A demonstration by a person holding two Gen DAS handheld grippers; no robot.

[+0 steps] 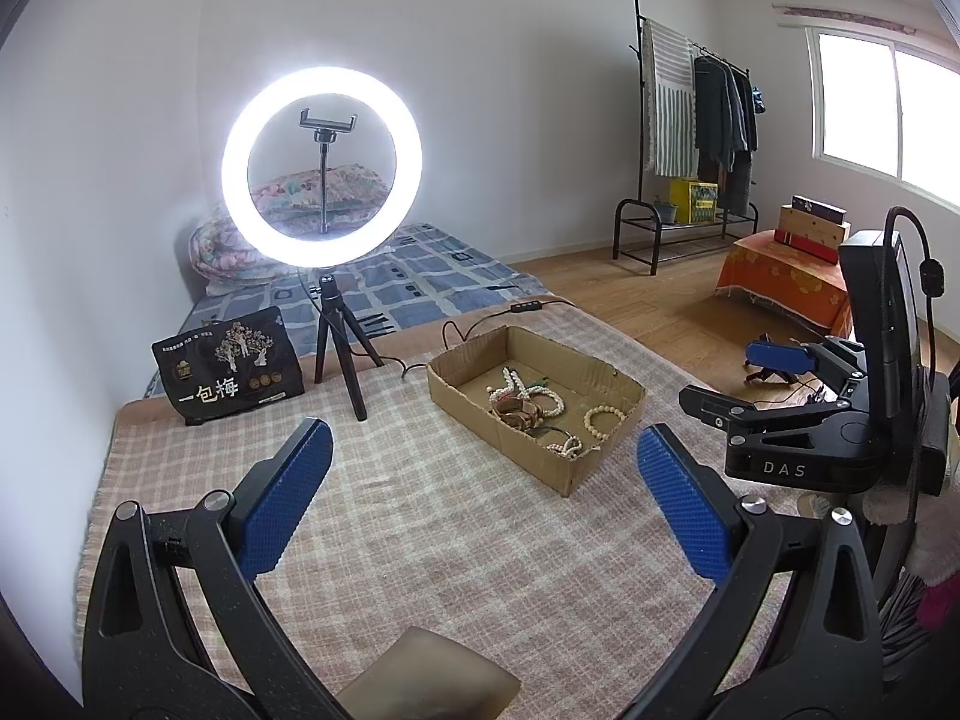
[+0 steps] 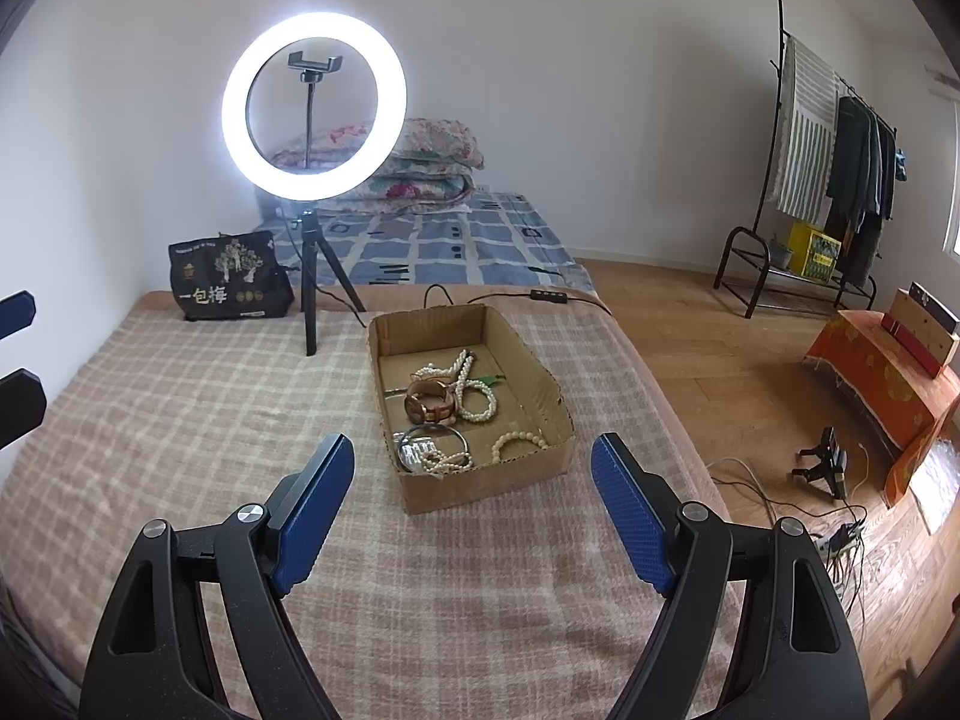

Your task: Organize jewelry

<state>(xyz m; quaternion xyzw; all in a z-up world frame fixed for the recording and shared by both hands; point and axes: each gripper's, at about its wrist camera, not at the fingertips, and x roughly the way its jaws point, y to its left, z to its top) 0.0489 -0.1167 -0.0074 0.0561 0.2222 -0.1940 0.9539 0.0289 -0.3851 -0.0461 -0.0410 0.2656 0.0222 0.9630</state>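
Hovering level above the checked blanket [image 2: 180, 420], right gripper [image 2: 474, 504] spread wide, nothing between the blue ribbed pads [image 2: 312, 498], black hinged limbs angling back toward the lens. Just ahead, between the fingertips: shallow cardboard tray [image 2: 534, 384], raw-edged, walls bent and creased. Inside, heaped at the left half: pearl-like bead strands [image 2: 474, 390], a tan-strapped watch [image 2: 429, 405] with round face, thin metal bangles [image 2: 432, 438] near the front wall, a cream beaded bracelet [image 2: 519, 441] lying apart toward the right. Further out, left of the tray: black tripod [image 2: 310, 300] carrying a glowing ring light [image 2: 314, 106], phone clamp in the middle; beyond that a black printed bag [image 2: 228, 282] standing at the blanket's far edge. Far right: black clothes rack [image 2: 834, 180] with striped cloth and dark garments, over wooden floor.

Hanging likewise over the blanket, left gripper [image 1: 483, 486] also splayed, empty, blue textured pads [image 1: 288, 504] facing inward. Same tray [image 1: 456, 384] ahead and slightly right of centre, jewelry clustered in the near corner, cream bracelet [image 1: 605, 420] beside the right wall. Right gripper [image 1: 750, 384] seen side-on to the right of the tray, one blue pad visible, body marked DAS, cable looping above. Woven blanket soft, pink and cream squares, slightly rumpled.
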